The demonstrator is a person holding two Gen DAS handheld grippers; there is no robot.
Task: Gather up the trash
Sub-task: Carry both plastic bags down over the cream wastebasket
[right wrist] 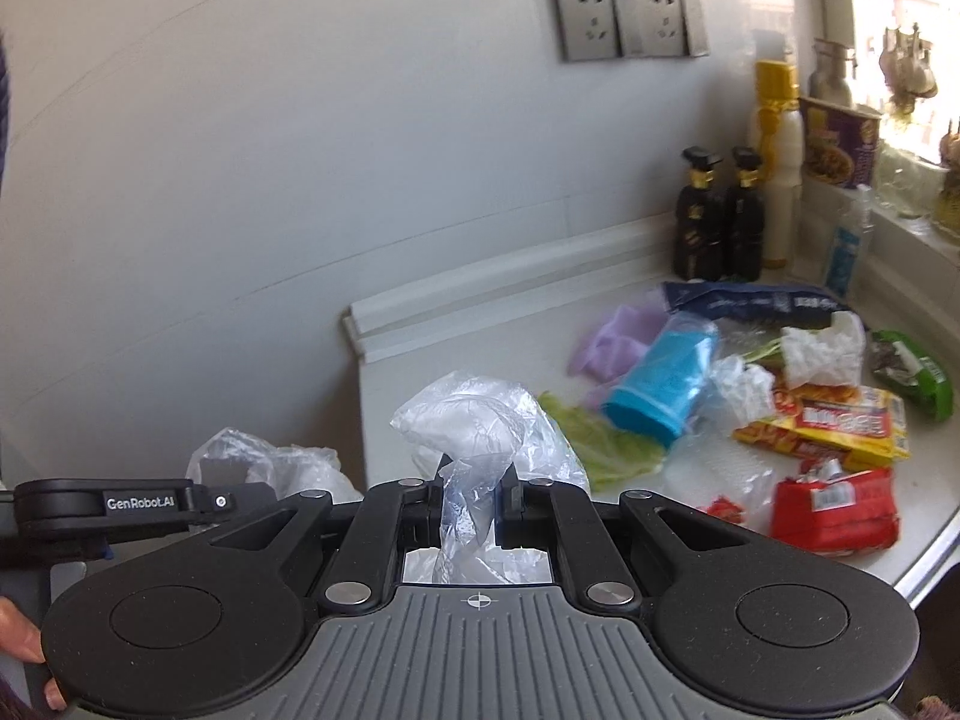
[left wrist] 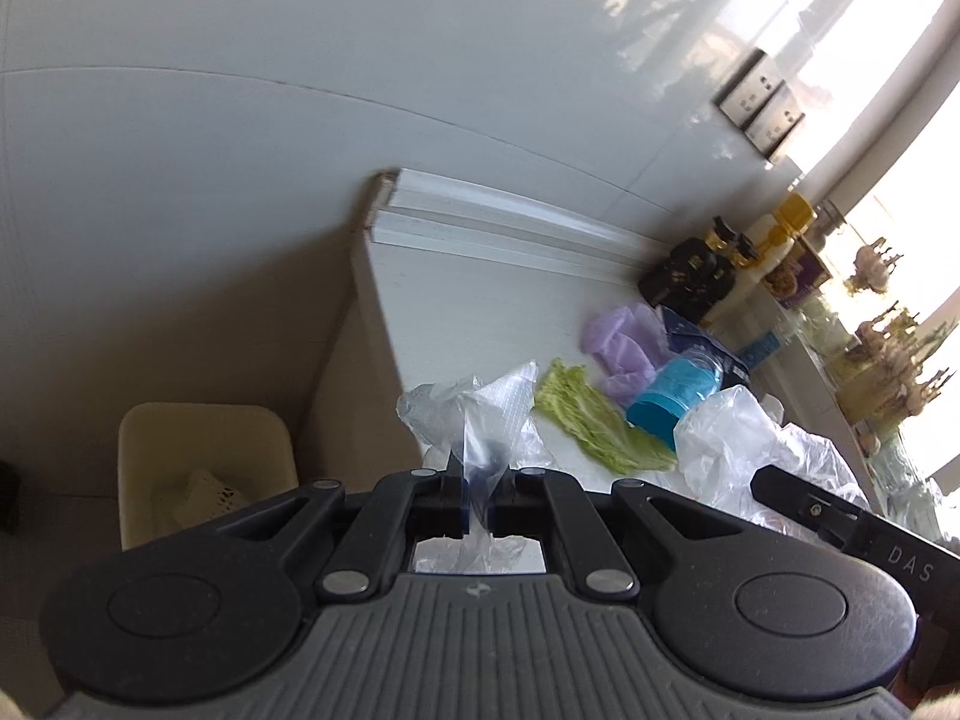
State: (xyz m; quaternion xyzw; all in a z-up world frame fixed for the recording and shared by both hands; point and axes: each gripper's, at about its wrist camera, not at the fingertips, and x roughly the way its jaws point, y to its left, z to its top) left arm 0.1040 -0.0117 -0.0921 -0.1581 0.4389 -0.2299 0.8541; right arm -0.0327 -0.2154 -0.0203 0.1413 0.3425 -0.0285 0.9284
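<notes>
My left gripper (left wrist: 478,480) is shut on a clear plastic bag (left wrist: 480,414), which sticks up between the pads, over the counter's left end. A cream bin (left wrist: 204,468) stands on the floor below to the left, with something white inside. My right gripper (right wrist: 474,480) is shut on another crumpled clear plastic bag (right wrist: 480,414) above the counter. More trash lies on the white counter (right wrist: 420,372): a green lettuce leaf (right wrist: 600,444), a blue cup (right wrist: 660,384) on its side, purple plastic (right wrist: 612,336), red and yellow wrappers (right wrist: 828,426), and a green packet (right wrist: 912,372).
Dark bottles (right wrist: 720,222) and a yellow-capped bottle (right wrist: 777,168) stand at the back by the wall. Wall sockets (right wrist: 624,18) are above them. The window sill (right wrist: 912,240) lies to the right. A hand (right wrist: 24,642) shows at the lower left, holding the left gripper.
</notes>
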